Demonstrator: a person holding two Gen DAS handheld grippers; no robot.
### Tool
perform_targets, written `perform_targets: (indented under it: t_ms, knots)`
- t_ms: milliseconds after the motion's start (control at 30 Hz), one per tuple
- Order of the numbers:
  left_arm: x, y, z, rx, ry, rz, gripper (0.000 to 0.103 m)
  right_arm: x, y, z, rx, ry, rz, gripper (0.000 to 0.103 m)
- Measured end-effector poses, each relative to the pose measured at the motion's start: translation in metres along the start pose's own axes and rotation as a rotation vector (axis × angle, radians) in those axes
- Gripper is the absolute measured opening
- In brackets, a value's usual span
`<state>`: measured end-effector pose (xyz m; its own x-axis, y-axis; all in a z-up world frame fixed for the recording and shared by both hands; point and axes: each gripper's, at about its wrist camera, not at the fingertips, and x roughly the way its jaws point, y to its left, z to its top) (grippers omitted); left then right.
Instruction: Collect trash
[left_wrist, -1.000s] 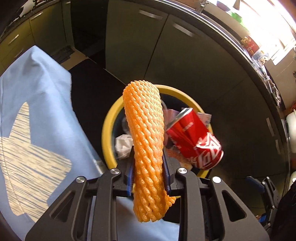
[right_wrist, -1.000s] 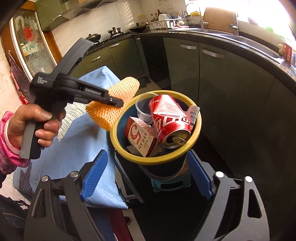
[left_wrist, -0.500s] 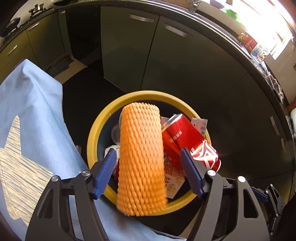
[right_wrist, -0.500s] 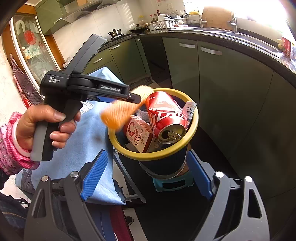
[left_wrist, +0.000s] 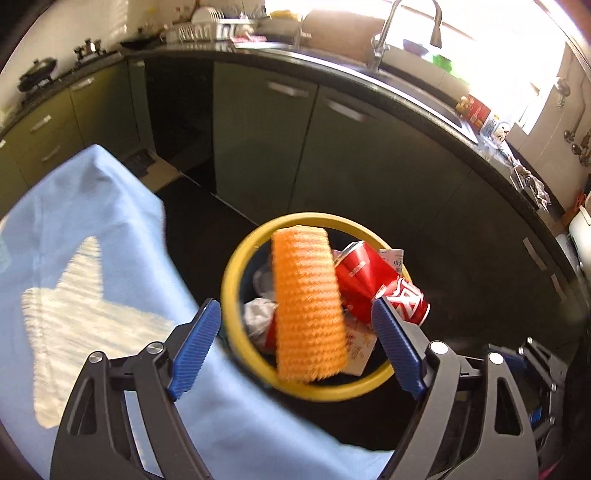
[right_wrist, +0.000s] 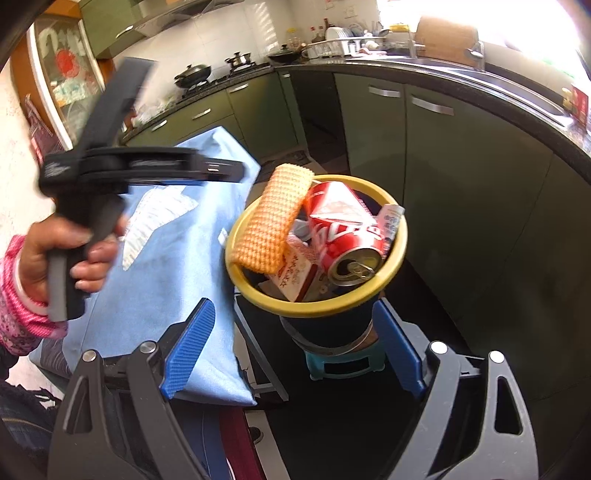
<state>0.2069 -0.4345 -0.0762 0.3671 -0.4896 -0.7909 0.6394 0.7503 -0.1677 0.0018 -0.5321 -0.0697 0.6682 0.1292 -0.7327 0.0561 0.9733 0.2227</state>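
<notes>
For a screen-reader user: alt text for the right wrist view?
An orange foam net lies across the yellow rim of a full trash bin, beside a red can. The open left gripper, held by a hand, is off it.

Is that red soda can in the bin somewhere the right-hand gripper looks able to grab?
Probably yes. The red can lies on top of the bin, its end facing the open right gripper, with nothing between.

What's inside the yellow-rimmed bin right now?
Bin: orange foam net over the rim, red can, carton, crumpled paper. Anything deeper is covered.
</notes>
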Motion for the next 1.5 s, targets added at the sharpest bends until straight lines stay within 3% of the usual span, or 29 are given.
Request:
perform_targets:
  t_ms: [233, 400, 567, 733, 900, 1033, 1500]
  knots:
    - [-0.101, 0.052, -0.068, -0.021, -0.189, 0.141, 0.098, 0.008, 0.032, 0.009, -0.042, 0.02, -0.018, 0.087]
    - [-0.177, 0.098, -0.119, -0.061, -0.327, 0.355, 0.098, 0.005, 0.067, 0.016, -0.042, -0.033, -0.014, 0.087]
    - [-0.237, 0.15, -0.168, -0.202, -0.385, 0.437, 0.098, -0.014, 0.113, 0.021, -0.085, -0.116, -0.031, 0.094]
    - [-0.281, 0.174, -0.216, -0.25, -0.416, 0.554, 0.098, -0.037, 0.149, 0.019, -0.125, -0.2, -0.058, 0.096]
    - [-0.313, 0.177, -0.243, -0.26, -0.442, 0.586, 0.098, -0.055, 0.17, 0.017, -0.163, -0.246, -0.109, 0.096]
    - [-0.338, 0.169, -0.257, -0.247, -0.482, 0.612, 0.098, -0.062, 0.177, 0.014, -0.169, -0.256, -0.097, 0.096]
    - [-0.358, 0.146, -0.258, -0.236, -0.522, 0.632, 0.098, -0.075, 0.18, 0.01, -0.172, -0.291, -0.104, 0.096]
